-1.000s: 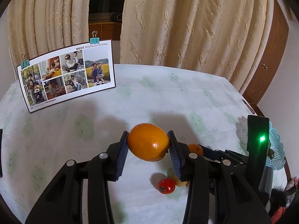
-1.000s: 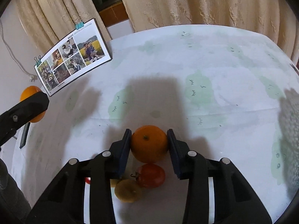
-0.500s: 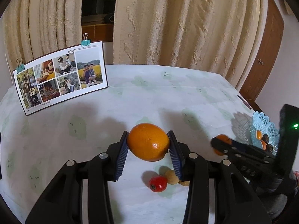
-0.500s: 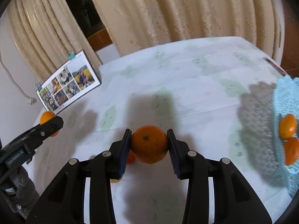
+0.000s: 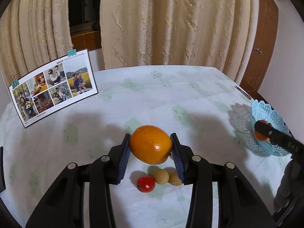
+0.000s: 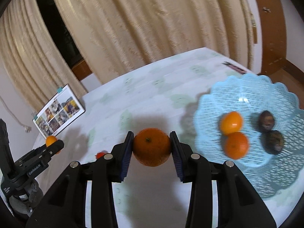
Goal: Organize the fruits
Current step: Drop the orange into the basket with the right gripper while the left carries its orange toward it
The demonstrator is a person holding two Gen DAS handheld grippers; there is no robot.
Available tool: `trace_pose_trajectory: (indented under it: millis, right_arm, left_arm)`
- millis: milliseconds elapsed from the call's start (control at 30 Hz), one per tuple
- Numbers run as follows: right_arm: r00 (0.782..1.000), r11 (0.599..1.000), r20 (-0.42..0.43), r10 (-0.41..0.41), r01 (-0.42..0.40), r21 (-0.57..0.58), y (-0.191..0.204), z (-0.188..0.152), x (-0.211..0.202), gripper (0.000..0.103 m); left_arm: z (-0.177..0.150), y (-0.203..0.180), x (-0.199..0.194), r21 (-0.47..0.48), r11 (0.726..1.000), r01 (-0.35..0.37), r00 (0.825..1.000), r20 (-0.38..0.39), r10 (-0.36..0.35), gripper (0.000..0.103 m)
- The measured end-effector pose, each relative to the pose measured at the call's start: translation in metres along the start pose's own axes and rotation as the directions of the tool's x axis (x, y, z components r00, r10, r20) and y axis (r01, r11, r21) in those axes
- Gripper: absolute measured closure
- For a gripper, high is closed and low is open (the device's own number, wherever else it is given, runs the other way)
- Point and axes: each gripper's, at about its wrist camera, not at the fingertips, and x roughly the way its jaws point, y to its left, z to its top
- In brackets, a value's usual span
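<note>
1. The left gripper (image 5: pixel 151 152) is closed on an orange (image 5: pixel 151 144), its blue pads (image 5: pixel 124 156) pressed to both sides of the fruit, which hangs clear above the table (image 5: pixel 152 98)
2. Below that orange, a tomato (image 5: pixel 145 183) and two small tan fruits (image 5: pixel 161 176) lie close together on the pale green-patterned cloth
3. The right gripper (image 6: pixel 151 153) is clamped on a tangerine (image 6: pixel 151 146), stem end toward the camera, held above the table just left of the blue basket (image 6: pixel 247 87)
4. The basket sits at the table's right edge and holds two orange fruits (image 6: pixel 236 145), touching one another, and two dark fruits (image 6: pixel 272 141) beside them; the view is motion-blurred
5. From the left wrist view, the right gripper (image 5: pixel 273 135) shows at the far right against the basket (image 5: pixel 269 114), with its tangerine (image 5: pixel 260 135) partly hidden behind a finger
6. From the right wrist view, the left gripper (image 6: pixel 52 145) appears at lower left with its orange (image 6: pixel 51 140) well apart from the basket
7. A photo card (image 5: pixel 53 87) with teal clips stands tilted at the table's far left, before cream curtains (image 5: pixel 171 22)
</note>
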Motion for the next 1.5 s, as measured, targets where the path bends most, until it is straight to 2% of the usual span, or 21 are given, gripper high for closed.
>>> trace_pose_trajectory:
  millis: [400,900,1200,1300,1400,1500]
  right_arm:
    - [0.992,0.987,0.065,-0.112,0.103,0.127,-0.076,-0.003,-0.042,0.063]
    - [0.982,0.96,0.103,-0.16,0.131,0.248,-0.137,-0.02,-0.074,0.061]
    - [0.966,0.943,0.166,-0.197,0.141,0.3,-0.16,-0.029,-0.102,0.057]
    - [0.956,0.937,0.186,-0.225,0.161,0.309,-0.164,-0.032,-0.109,0.056]
    - [0.948,0.931,0.205,-0.243,0.169,0.325,-0.17,-0.036,-0.115,0.049]
    - [0.938,0.927,0.223,-0.267,0.186,0.327,-0.172,-0.039,-0.121,0.049]
  left_arm:
    - [-0.002,-0.032,0.002,0.061,0.998,0.02,1.0,-0.006,-0.02,0.061]
    - [-0.001,-0.082,0.005,0.14,0.989,0.054,0.998,-0.024,-0.051,0.061]
    - [0.0,-0.138,0.01,0.218,0.965,0.145,0.989,-0.049,-0.138,0.061]
    - [-0.001,-0.158,0.012,0.239,0.953,0.184,0.983,-0.064,-0.174,0.061]
    - [-0.002,-0.182,0.014,0.262,0.937,0.232,0.973,-0.08,-0.218,0.061]
    - [-0.003,-0.202,0.017,0.28,0.92,0.275,0.961,-0.097,-0.258,0.061]
